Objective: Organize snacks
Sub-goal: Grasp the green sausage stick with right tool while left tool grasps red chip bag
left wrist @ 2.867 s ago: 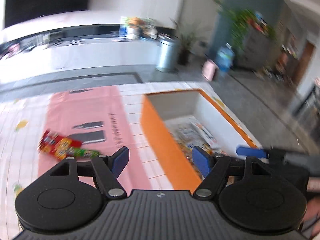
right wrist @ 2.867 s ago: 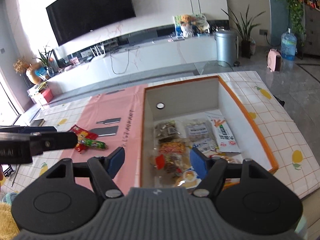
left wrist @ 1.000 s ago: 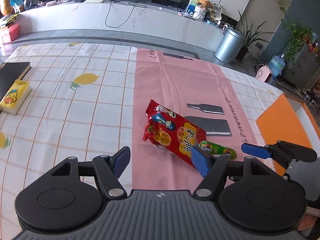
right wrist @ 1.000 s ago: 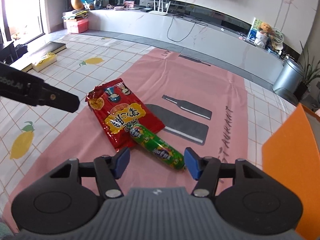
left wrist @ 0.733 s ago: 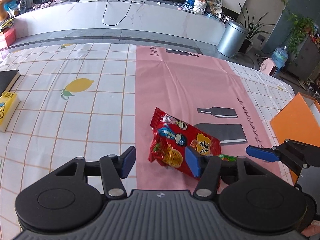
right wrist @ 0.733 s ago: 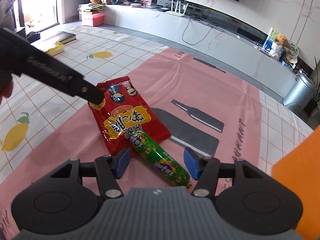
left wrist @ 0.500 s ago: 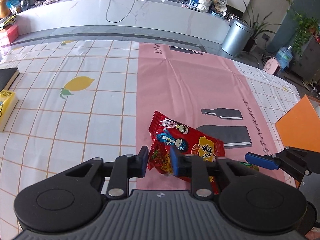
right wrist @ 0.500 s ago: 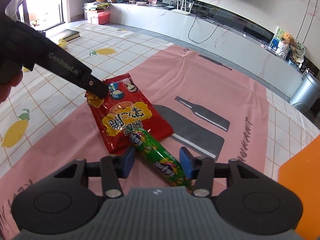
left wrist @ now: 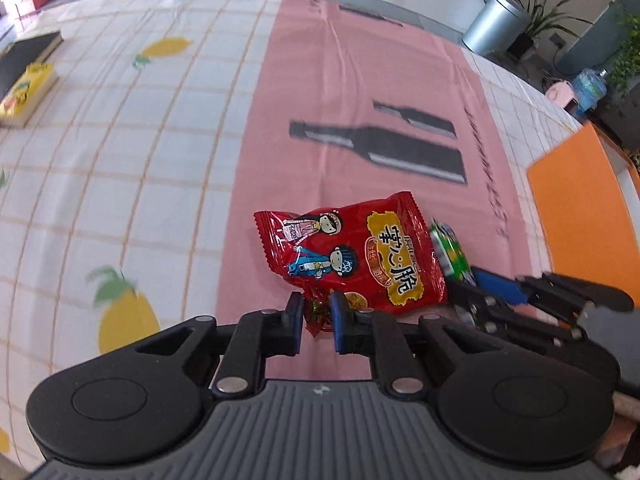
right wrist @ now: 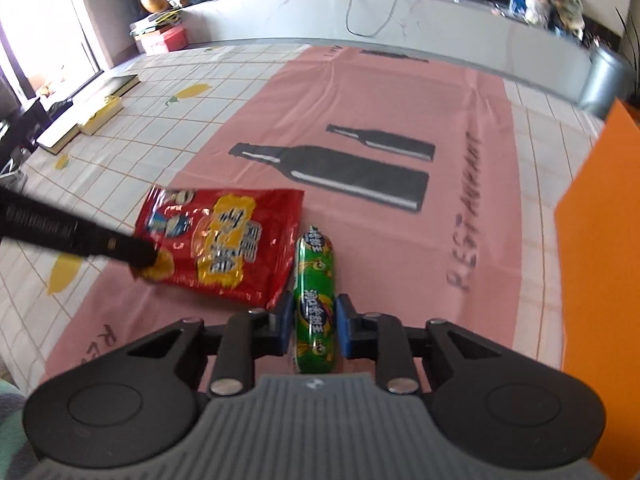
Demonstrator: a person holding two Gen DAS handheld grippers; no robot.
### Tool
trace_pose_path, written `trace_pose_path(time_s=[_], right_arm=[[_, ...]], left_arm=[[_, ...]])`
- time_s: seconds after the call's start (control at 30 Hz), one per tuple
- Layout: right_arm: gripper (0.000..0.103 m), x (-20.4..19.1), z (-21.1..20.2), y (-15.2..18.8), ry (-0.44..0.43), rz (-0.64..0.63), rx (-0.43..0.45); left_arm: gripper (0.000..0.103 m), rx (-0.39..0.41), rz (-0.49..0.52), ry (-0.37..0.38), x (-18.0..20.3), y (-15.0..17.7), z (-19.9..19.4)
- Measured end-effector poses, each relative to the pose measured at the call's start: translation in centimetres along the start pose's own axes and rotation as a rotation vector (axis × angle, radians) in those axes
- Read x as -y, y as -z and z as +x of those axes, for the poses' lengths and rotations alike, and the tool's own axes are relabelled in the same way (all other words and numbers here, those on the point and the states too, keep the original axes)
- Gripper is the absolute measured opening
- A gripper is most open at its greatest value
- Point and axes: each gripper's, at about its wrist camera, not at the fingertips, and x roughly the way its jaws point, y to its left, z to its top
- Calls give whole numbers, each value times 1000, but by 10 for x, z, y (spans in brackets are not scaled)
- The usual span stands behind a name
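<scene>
Between the blue pads of my right gripper (right wrist: 311,326) lay the green sausage stick (right wrist: 314,300). Its long way ran straight out from the jaws, from near my camera toward the far side of the table. So the pads came at it from its two long sides, across its thin part. The jaws were closing, and the pads looked to be right at its skin, though I could not tell if they pressed yet.

My left gripper (left wrist: 316,314) was shut tight on the near bottom corner of the red snack bag (left wrist: 352,256). The rest of the bag spread out flat, away from those jaws and a bit toward the right.

Bag and sausage lay side by side on the pink cloth (right wrist: 400,92), touching or nearly so. The bag's edge sat just beside my right gripper's left pad, so I thought lifting one might nudge the other.

Off to the right stood the orange box (left wrist: 580,220), nearer to my right hand. I guessed both snacks should go there.
</scene>
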Motion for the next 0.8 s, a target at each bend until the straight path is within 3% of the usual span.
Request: trace_pose_path(time_s=[0.27, 0.3, 0.37, 0.57, 0.8], right_arm=[[19, 14, -29, 26, 8, 107, -3], [19, 15, -34, 30, 13, 107, 3], [19, 16, -43, 37, 21, 102, 11], [19, 21, -61, 55, 26, 126, 6], [21, 24, -68, 66, 15, 136, -12]], left_arm=[[24, -127, 59, 79, 27, 39, -8], [28, -137, 79, 89, 32, 43, -10], [46, -129, 144, 100, 43, 51, -16], [76, -45, 403, -23, 74, 61, -37], [82, 37, 588, -102, 94, 58, -36]])
